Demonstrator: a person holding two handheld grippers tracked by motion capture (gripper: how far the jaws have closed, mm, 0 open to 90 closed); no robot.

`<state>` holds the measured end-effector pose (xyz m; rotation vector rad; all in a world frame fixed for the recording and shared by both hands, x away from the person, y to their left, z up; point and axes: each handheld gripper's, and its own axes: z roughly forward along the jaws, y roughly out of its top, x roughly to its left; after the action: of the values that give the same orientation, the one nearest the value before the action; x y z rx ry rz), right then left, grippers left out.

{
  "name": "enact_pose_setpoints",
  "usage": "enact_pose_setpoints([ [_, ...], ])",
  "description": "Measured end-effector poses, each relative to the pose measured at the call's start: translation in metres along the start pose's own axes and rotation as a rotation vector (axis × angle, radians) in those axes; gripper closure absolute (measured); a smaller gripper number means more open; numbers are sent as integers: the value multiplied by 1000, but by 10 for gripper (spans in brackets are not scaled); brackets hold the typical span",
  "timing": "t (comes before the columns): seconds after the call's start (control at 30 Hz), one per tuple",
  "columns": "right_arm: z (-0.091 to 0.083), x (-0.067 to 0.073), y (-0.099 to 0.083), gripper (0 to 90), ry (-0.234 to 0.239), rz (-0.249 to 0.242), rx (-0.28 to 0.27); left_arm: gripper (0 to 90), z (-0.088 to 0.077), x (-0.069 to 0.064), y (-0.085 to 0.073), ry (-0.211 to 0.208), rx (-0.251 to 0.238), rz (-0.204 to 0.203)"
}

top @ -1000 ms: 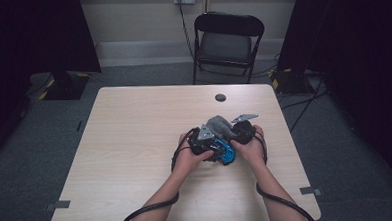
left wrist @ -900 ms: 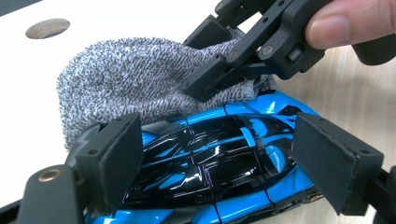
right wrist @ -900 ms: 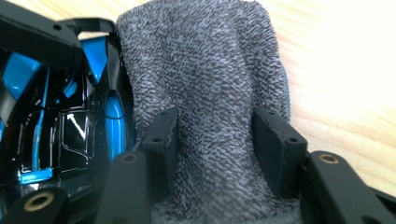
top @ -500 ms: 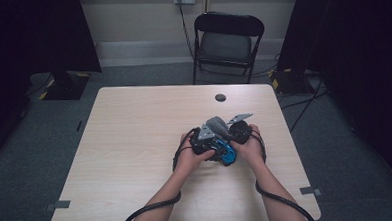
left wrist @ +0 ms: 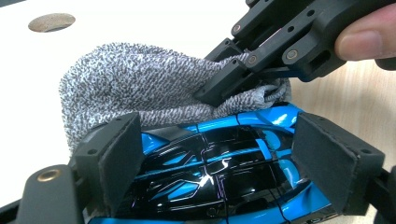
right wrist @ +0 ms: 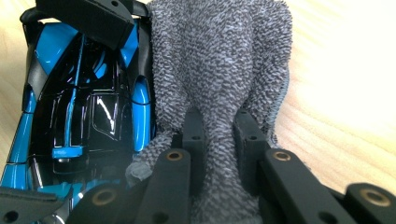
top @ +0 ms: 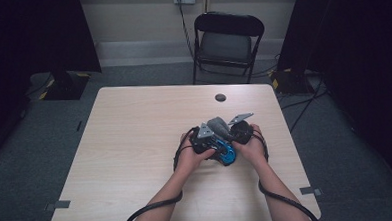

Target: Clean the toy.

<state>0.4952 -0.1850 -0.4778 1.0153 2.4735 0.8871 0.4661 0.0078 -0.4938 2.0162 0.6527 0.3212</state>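
Pale wooden surface (top: 136, 158) in a dim room, black folding chair (top: 226, 41) at upper centre, small dark disc (top: 220, 97) near the far edge. Right of centre, blue-and-black toy car (top: 225, 152) clamped between left gripper (left wrist: 219, 172) jaws. Close up only: grey knitted cloth (right wrist: 219, 70) over the car, pinched by right gripper (right wrist: 219, 154) jaws just closed together.

No readable text, label, brand, number or sign on anything.
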Motion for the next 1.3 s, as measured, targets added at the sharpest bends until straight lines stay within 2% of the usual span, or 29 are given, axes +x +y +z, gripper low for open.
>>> enact_pose_setpoints([
  [0.17,-2,-1,-2,776,11,3,2,165,0,1,1,-4,4,0],
  [0.4,-10,-6,-6,776,44,-18,19,165,1,0,0,-3,1,-6],
  [0.63,-21,-11,-18,776,68,-6,19,165,1,0,1,2,4,-12],
  [1.03,-42,-7,-38,778,80,3,3,165,2,-2,1,3,2,-13],
  [1.3,-56,-7,-54,777,88,55,-9,165,3,-2,1,5,0,-15],
])
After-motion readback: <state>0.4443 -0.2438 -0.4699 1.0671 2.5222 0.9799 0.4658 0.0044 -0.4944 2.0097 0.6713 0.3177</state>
